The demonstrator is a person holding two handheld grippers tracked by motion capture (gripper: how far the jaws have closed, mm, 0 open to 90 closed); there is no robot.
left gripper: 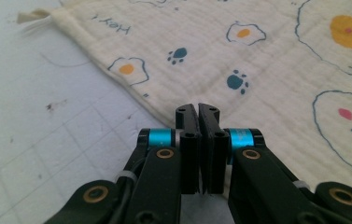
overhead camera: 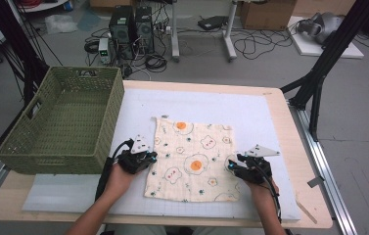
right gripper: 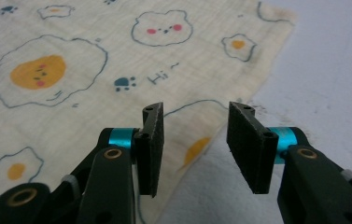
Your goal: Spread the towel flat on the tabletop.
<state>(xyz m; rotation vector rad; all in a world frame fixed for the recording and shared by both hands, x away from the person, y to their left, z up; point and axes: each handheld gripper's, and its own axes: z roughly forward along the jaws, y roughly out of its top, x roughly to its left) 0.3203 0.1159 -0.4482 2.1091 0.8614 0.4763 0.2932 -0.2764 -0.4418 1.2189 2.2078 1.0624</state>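
A cream cloth [overhead camera: 192,156] printed with fried eggs, bears and paw prints lies flat on the white mat. My left gripper [overhead camera: 151,156] is at its left edge. In the left gripper view the jaws [left gripper: 198,109] stand pressed together right at the hem of the cloth [left gripper: 267,70], which runs in under them, so they look shut on that edge. My right gripper [overhead camera: 232,165] is at the cloth's right edge near the front corner. Its jaws [right gripper: 194,121] are open, low over the hem of the cloth [right gripper: 71,70], with nothing pinched between the pads.
A green woven basket [overhead camera: 50,161] stands empty at the left of the table, close to my left hand. The white mat [overhead camera: 250,112] covers most of the wooden tabletop [overhead camera: 297,147]. Computers, cables and boxes lie on the floor beyond the far edge.
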